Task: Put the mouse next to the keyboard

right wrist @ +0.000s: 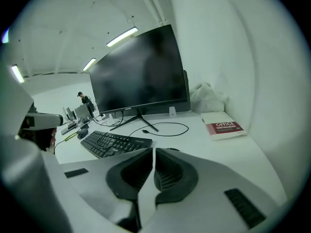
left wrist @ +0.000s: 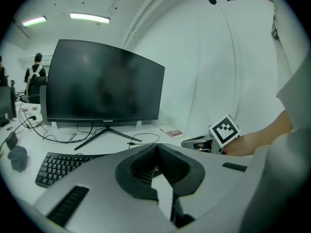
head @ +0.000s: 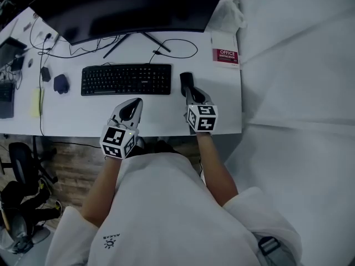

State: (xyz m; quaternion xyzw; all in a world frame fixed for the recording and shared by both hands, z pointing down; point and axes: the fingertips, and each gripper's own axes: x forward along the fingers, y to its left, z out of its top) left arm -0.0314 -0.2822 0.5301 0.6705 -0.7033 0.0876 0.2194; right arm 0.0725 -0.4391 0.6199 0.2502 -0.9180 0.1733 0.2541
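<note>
A black keyboard [head: 126, 79] lies in the middle of the white desk [head: 77, 115]. Just off its right end sits a dark mouse [head: 186, 80]. My right gripper [head: 191, 95] points at the mouse from the near side, its tips right behind it. In the right gripper view its jaws [right wrist: 153, 150] are shut with nothing between them, and only a dark sliver of the mouse [right wrist: 171, 150] shows beyond them. My left gripper [head: 133, 102] hovers in front of the keyboard [left wrist: 58, 166], also shut [left wrist: 156, 147] and empty.
A large black monitor [head: 127, 4] stands behind the keyboard with cables [head: 177, 49] trailing from it. A red and white book [head: 226, 55] and a white bag [head: 227, 13] sit at the back right. A dark rounded object [head: 61, 83] lies left of the keyboard. A chair [head: 22, 165] is below left.
</note>
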